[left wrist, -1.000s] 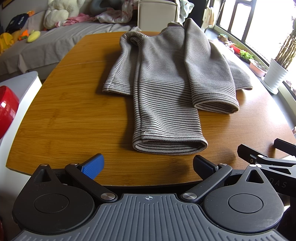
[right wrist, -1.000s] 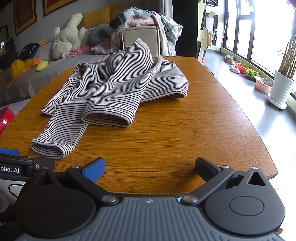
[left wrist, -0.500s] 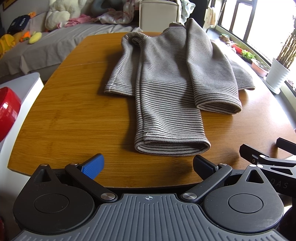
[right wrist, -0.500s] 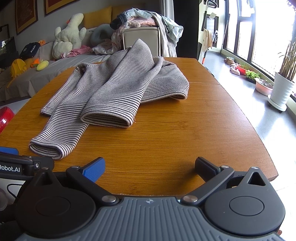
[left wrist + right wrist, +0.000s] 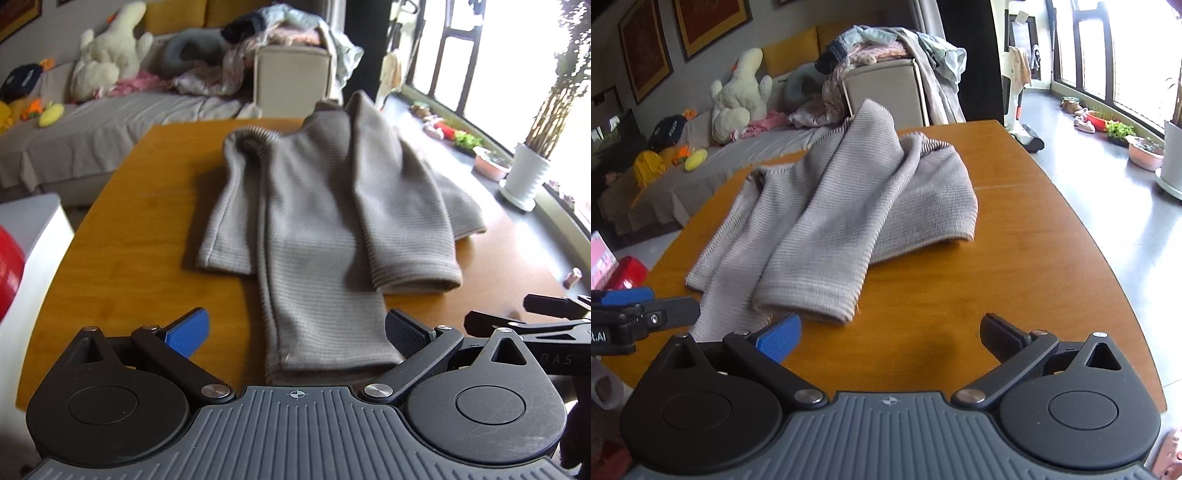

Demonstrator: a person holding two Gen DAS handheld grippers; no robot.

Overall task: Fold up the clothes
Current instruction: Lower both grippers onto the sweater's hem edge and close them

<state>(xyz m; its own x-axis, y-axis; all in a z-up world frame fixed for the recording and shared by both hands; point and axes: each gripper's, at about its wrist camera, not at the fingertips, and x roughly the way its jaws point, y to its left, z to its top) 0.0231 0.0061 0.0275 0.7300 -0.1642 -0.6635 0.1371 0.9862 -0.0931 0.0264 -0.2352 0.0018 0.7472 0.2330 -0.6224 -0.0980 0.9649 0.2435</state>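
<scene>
Grey striped knit sweater [image 5: 321,221] lies on orange-brown wood worktop [image 5: 122,258]. Left gripper [image 5: 295,332] fingers wide w/ a sleeve end between. Right gripper [image 5: 890,334] fingers wide, empty, near other sleeve.

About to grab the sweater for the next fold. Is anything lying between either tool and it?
Nothing visible does. The left tool is open right over the sweater's near cuff; only bare table separates the open right tool from it.
</scene>
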